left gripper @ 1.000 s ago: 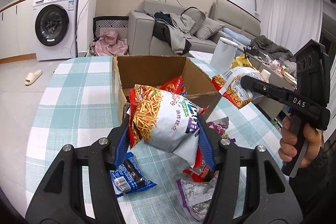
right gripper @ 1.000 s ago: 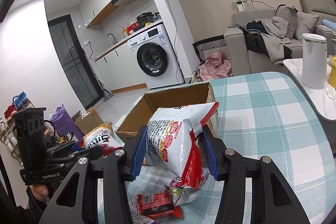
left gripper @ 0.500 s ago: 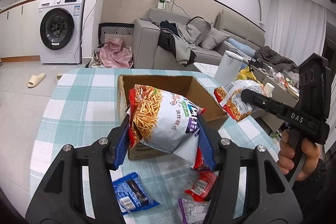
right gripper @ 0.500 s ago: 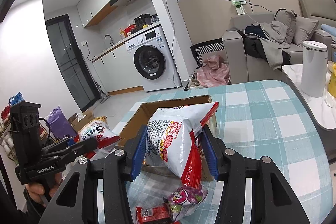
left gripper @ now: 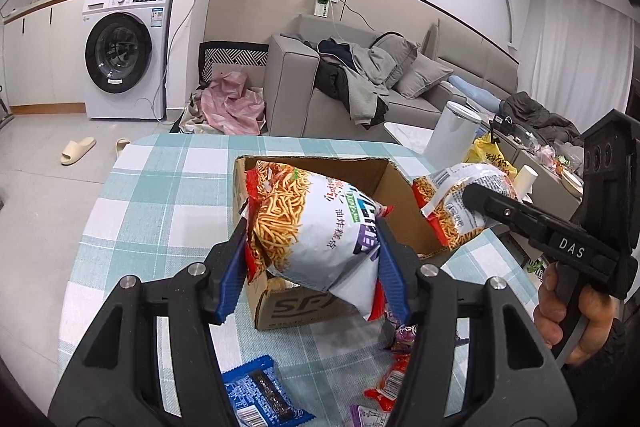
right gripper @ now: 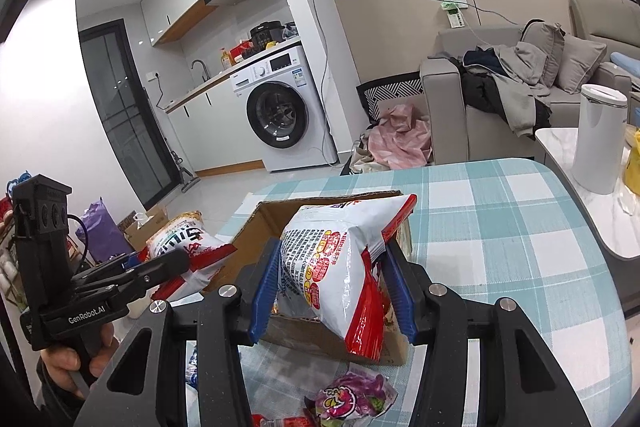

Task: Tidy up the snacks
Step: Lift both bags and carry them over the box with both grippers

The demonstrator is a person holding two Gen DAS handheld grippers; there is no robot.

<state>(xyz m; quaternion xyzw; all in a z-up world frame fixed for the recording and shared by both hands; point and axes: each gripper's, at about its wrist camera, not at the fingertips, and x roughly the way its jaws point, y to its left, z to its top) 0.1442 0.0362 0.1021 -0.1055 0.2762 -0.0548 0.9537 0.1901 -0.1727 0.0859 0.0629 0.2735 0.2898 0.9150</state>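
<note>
Landmark: open brown cardboard box (left gripper: pixel 404 211) on the teal-and-white checked tabletop (left gripper: pixel 160 195).

Left claw (left gripper: pixel 312 259): blue pads clamped on a white-and-red crinkly bag of orange fried sticks (left gripper: pixel 316 227). The bag sits between the pads, long axis running away from the claw and tilted up, far end over the box's near-left corner. Bottom of the bag hangs in front of the box's near wall, not inside yet.

Right claw (right gripper: pixel 332 279): clamped on a second white-and-red snack bag with printed back panel (right gripper: pixel 336 259). Long axis diagonal, top seam up and to the right, lower red seam dangling below the pads. From the right wrist view it hovers over the box's near edge; from the left wrist view the same bag is at the box's right wall, roughly at rim height.

Key relation: the box opening lies ahead of and below both bags. Judging by overlap, the left bag looks further over the opening, so the left hand likely drops first. Both need a little forward travel before release, else the bags catch the rim.

Loose on the tabletop on the near side of the box: blue foil biscuit packet (left gripper: pixel 264 395), small red wrapped snack (left gripper: pixel 390 383), purple-and-pink candy pouch (right gripper: pixel 352 399). Still to be boxed.

Beyond the box: bare tabletop only.
</note>
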